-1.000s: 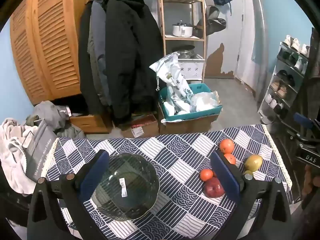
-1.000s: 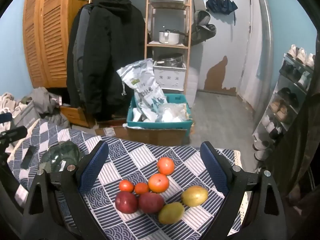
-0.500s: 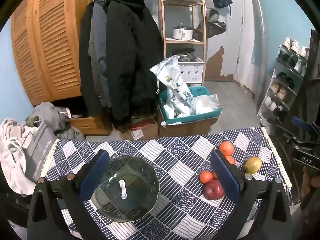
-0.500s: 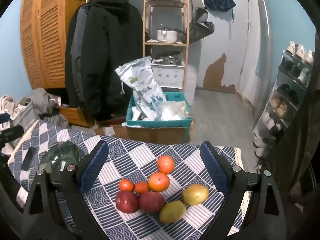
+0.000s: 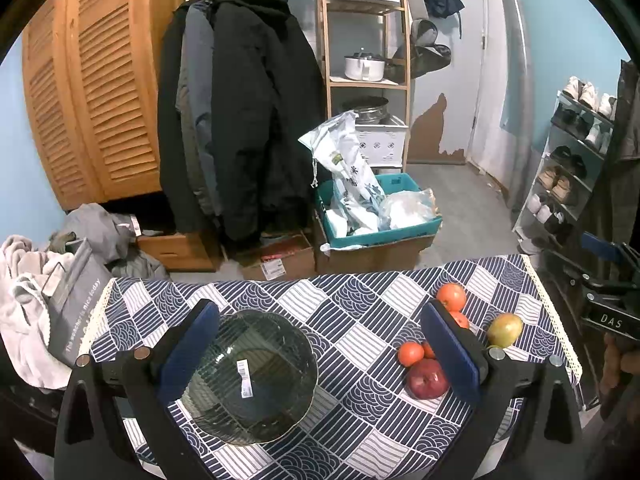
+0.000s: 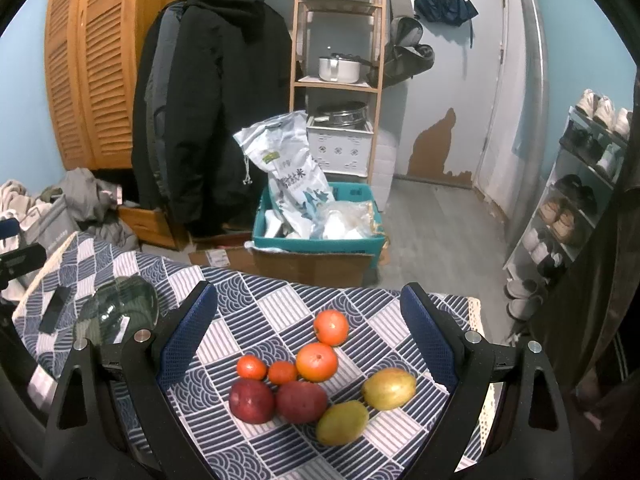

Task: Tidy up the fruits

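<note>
I find the table [image 5: 360, 312], under a blue and white patterned cloth, carrying everything the task concerns. On its left part sits the glass bowl [image 5: 248, 376], empty, dark-tinted, with a white sticker on its base. I judge it rigid, breakable and fairly heavy — better left where it stands and loaded in place.

The left gripper [image 5: 320, 360] hangs above the table with its jaws spread wide and nothing between them; the bowl lies under its left finger. The right gripper [image 6: 308, 344] is likewise spread wide and empty, framing the fruit cluster from above.

The fruit lies grouped on the right part of the table, well apart from the bowl. Two yellow-green mangoes [image 6: 389, 389] sit nearest the right edge; they look smooth and oval, likely to roll, so I would take each across its short axis. Two red apples [image 6: 252, 400] touch each other at the front; firm and waxy, they should tolerate a squeeze across the middle. Two larger oranges [image 6: 317, 362] stand behind, round and firm. Two small tangerines [image 6: 251, 367] sit just beside the apples — light and soft-skinned, I judge, needing only gentle pressure. No piece has yet been lifted.
</note>
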